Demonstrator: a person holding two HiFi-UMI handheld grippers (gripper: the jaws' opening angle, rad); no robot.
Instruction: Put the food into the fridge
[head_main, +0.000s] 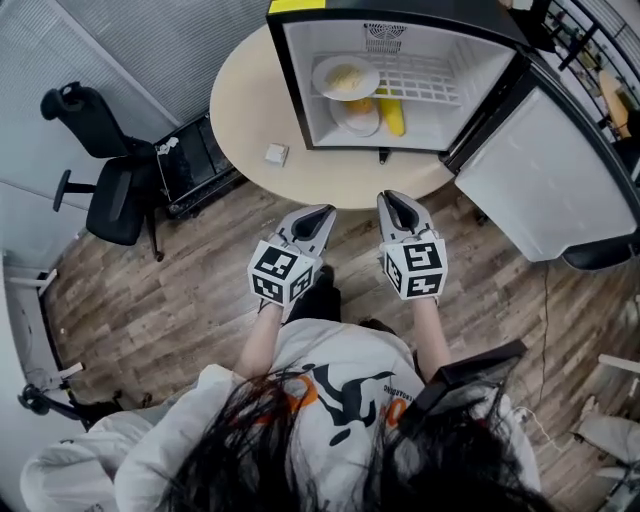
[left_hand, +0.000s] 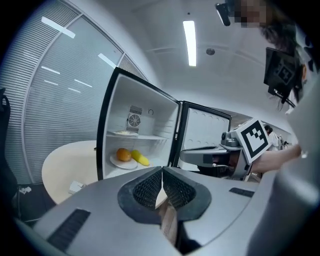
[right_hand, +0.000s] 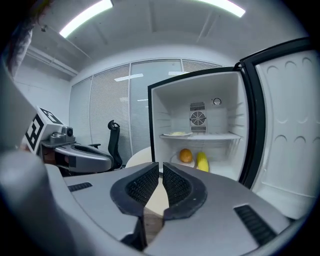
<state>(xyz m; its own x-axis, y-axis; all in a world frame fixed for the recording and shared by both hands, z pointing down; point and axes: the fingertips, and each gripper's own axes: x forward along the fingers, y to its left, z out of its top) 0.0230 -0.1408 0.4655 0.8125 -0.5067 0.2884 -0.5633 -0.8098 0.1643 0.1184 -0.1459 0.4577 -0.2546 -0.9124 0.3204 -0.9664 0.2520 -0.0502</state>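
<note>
Food lies inside the open mini fridge (head_main: 450, 45), which stands on a round beige table (head_main: 245, 100). A plate with a pale yellow helping (head_main: 345, 76) rests on the left part of the white wire shelf (head_main: 425, 80). Below it, on the fridge floor, a second plate (head_main: 357, 122) carries an orange (head_main: 360, 104), and a long yellow item (head_main: 393, 115) lies just beside the orange; whether that item is a banana or a corn cob cannot be told. The fridge door (head_main: 545, 190) is swung wide to the right. Both tongs are held side by side in front of the table edge, above the wood floor (head_main: 180, 290), pointing toward the fridge opening and well apart from it. The left gripper (head_main: 318, 214) has its ribbed jaws brought together at the tips, with nothing between them. The right gripper (head_main: 403, 202) is likewise closed, only a thin slit showing between its pads, and it carries nothing. Each bears its cube with square markers just behind the jaws. A small white object (head_main: 276, 154) lies on the bare tabletop to the left of the fridge. A black office chair (head_main: 110, 170) stands at the left, beside the table and next to a wall of grey blinds (head_main: 150, 50). The person holding the tongs wears a white printed shirt (head_main: 340, 390).
</note>
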